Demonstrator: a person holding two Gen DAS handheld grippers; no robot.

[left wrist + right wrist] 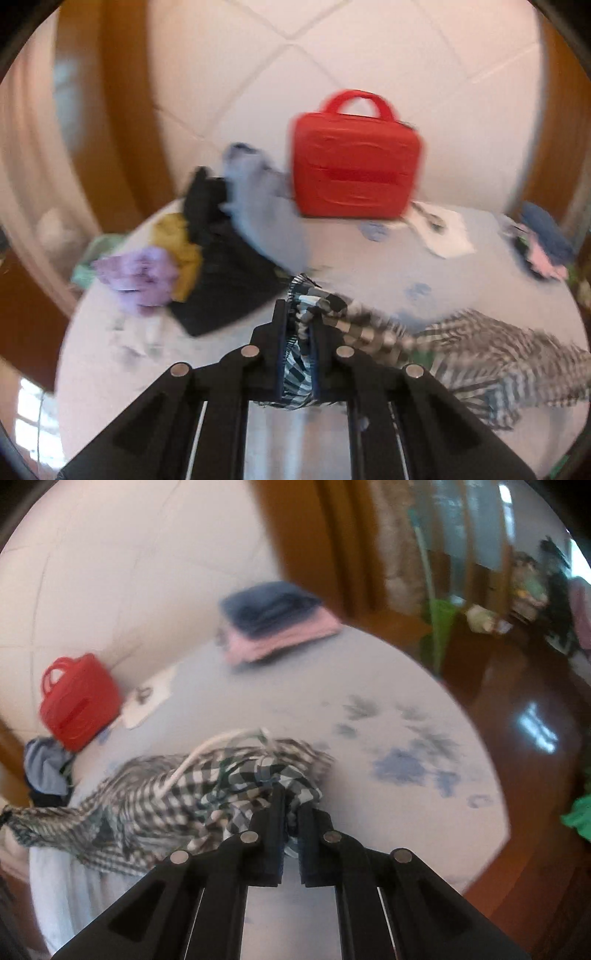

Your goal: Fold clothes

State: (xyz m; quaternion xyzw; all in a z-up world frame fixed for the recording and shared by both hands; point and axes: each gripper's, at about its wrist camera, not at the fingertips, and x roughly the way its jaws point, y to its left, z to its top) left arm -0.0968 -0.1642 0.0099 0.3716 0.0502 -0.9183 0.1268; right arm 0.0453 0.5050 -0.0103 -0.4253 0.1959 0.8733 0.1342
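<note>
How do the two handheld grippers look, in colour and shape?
The left gripper and the right gripper look alike: matt black plastic, two flat fingers on angular arms, four round silver pins across the linkage, and pale rails running back below. No cables, markings or sleeves show.

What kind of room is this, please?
Probably a bedroom in a home: a bed with a flowered sheet, loose clothes heaped on it beside a folded stack, and a dark wooden floor.

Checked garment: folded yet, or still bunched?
Bunched, not folded. The checked garment stretches crumpled between the left hand-held gripper and the right hand-held gripper, both shut on it.
</note>
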